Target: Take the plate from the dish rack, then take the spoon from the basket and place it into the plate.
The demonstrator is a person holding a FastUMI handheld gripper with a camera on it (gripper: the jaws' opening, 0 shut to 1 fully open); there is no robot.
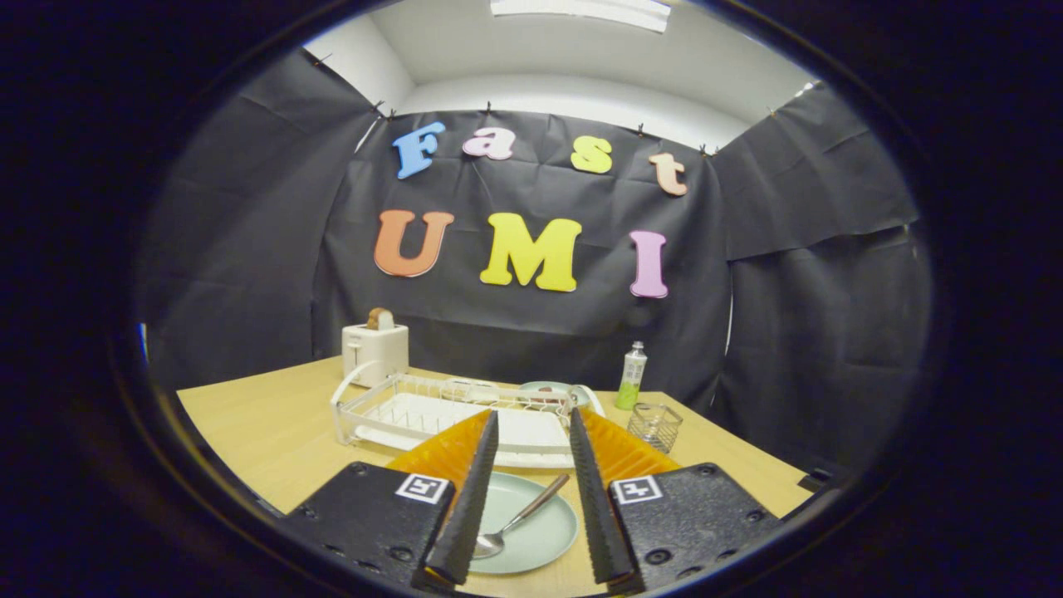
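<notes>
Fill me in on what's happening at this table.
A person is holding a two-finger tool over a wooden table. Its fingers are open and grip nothing. Between them, on the table, sits a pale green plate with a spoon lying in it, so the spoon appears to be placed already. Beyond the fingers stand a white dish rack, a wire basket, a green bottle and a toaster.

Bright ceiling panel [581, 10] lighting the booth evenly

Fisheye is bending the table [266, 423] edges pretty hard, focus is staying sharp mid-frame, and the spoon [516, 522] is catching some glare.
</notes>
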